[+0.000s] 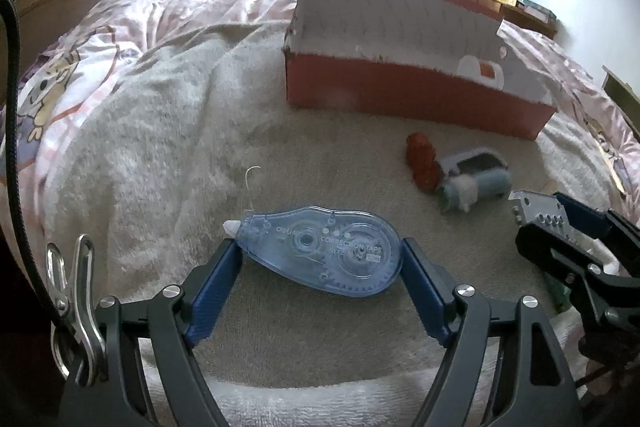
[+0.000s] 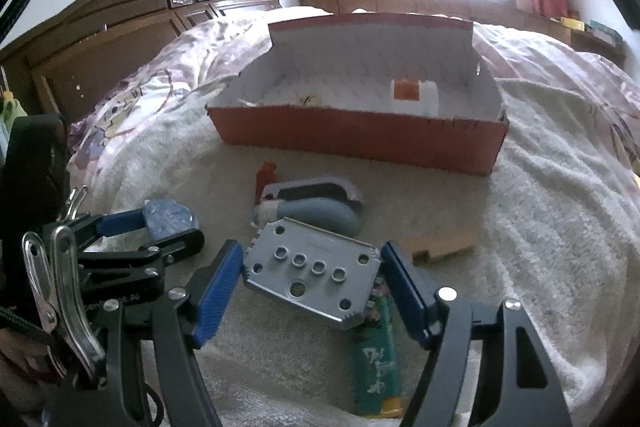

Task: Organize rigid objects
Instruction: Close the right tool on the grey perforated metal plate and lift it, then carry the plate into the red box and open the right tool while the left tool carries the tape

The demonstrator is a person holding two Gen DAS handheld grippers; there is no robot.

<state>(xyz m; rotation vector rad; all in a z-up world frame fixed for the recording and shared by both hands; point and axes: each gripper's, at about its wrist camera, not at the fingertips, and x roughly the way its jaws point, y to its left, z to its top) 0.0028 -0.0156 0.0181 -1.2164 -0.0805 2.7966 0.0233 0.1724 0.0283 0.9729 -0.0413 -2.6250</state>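
Note:
A clear blue correction tape (image 1: 320,251) lies crosswise between the blue pads of my left gripper (image 1: 320,257), which is shut on its two ends above the towel. In the right wrist view the same tape (image 2: 170,213) shows in the left gripper (image 2: 160,229) at the left. My right gripper (image 2: 314,255) is shut on a grey metal plate with round holes (image 2: 316,277), held tilted. That plate (image 1: 538,209) and the right gripper (image 1: 560,227) also show at the right edge of the left wrist view. An open red cardboard box (image 2: 360,139) stands ahead on the bed.
A white and orange item (image 2: 416,95) lies inside the box. On the beige towel (image 1: 200,147) lie a red object (image 1: 422,163), a blue-grey gadget (image 2: 316,207), a wooden block (image 2: 444,245) and a green packet (image 2: 378,359). A dark wooden headboard (image 2: 140,27) stands behind the bed.

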